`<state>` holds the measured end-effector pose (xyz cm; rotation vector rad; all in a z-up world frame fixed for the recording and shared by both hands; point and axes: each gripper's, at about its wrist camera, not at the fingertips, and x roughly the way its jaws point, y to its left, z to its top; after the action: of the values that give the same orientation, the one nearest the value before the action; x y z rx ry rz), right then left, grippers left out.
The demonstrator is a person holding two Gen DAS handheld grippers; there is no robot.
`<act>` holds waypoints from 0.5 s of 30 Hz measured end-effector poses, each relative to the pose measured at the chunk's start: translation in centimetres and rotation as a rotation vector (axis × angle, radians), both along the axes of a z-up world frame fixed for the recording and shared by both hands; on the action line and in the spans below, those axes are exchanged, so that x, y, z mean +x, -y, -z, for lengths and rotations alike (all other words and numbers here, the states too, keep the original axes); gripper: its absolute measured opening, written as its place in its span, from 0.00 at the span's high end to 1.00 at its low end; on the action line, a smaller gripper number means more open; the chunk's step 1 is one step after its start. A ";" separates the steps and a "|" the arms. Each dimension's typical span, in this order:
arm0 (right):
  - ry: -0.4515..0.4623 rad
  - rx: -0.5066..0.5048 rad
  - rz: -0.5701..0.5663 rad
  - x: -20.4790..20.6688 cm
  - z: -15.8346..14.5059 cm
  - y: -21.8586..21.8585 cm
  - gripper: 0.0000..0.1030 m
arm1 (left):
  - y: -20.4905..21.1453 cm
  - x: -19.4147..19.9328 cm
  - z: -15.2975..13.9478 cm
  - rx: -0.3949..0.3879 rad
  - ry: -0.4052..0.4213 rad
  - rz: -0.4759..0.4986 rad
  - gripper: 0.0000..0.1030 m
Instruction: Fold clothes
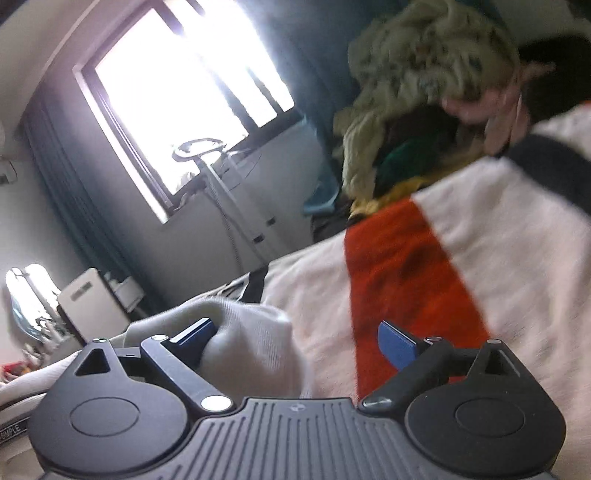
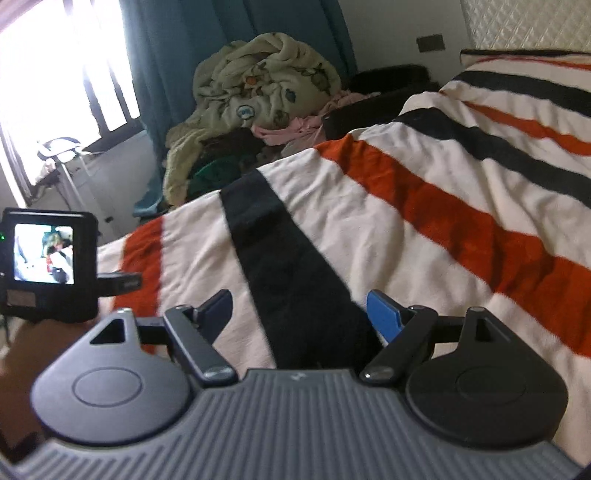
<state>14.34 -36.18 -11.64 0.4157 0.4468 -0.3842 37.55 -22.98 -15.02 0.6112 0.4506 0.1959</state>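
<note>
A white garment [image 1: 255, 332] lies bunched on the striped blanket [image 1: 498, 258] of a bed. In the left wrist view my left gripper [image 1: 295, 341] is open, with the garment's fold lying against the left finger [image 1: 194, 338] and between the jaws. In the right wrist view my right gripper [image 2: 299, 314] is open and empty, low over the blanket's [image 2: 424, 192] black stripe. The left gripper's camera unit [image 2: 48, 258] shows at the left edge of the right wrist view. The view from the left wrist is blurred.
A pile of clothes topped by a pale green patterned blanket [image 2: 258, 85] sits beyond the bed's far edge, also in the left wrist view [image 1: 417, 74]. A bright window [image 1: 177, 92], a metal stand [image 1: 214, 173] and teal curtains [image 2: 236, 44] lie behind. A headboard [image 2: 528, 22] is at the right.
</note>
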 end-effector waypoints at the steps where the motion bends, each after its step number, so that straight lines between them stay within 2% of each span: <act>1: -0.008 0.011 0.008 0.3 0.3 0.3 0.21 | -0.1 0.5 0.5 0.016 -0.022 -0.007 0.15; 2: -0.013 0.024 0.015 0.5 0.6 0.7 0.21 | -0.4 0.8 0.9 0.027 -0.045 -0.009 0.18; 5: -0.011 0.034 0.039 0.5 1.1 1.2 0.21 | -1.6 0.6 0.8 0.044 -0.081 -0.004 0.39; 7: 0.011 0.007 0.075 0.2 1.1 1.2 0.21 | -2.4 0.5 -0.1 0.045 -0.116 0.008 0.68; 9: 0.034 -0.025 0.114 -0.2 1.2 1.1 0.21 | -3.3 0.3 -1.3 0.027 -0.157 0.039 0.78; 12: 0.042 -0.047 0.130 -0.4 1.2 0.9 0.21 | -4.5 -1.9 -4.7 -0.039 -0.132 0.089 0.84; 15: 0.058 -0.071 0.124 -0.8 0.8 0.5 0.21 | -5.8 -5.5 -9.6 -0.191 -0.084 0.153 0.86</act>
<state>13.55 -36.71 -12.44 0.3854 0.3514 -0.5052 32.07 -17.14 -5.43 0.4646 0.4952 -0.0187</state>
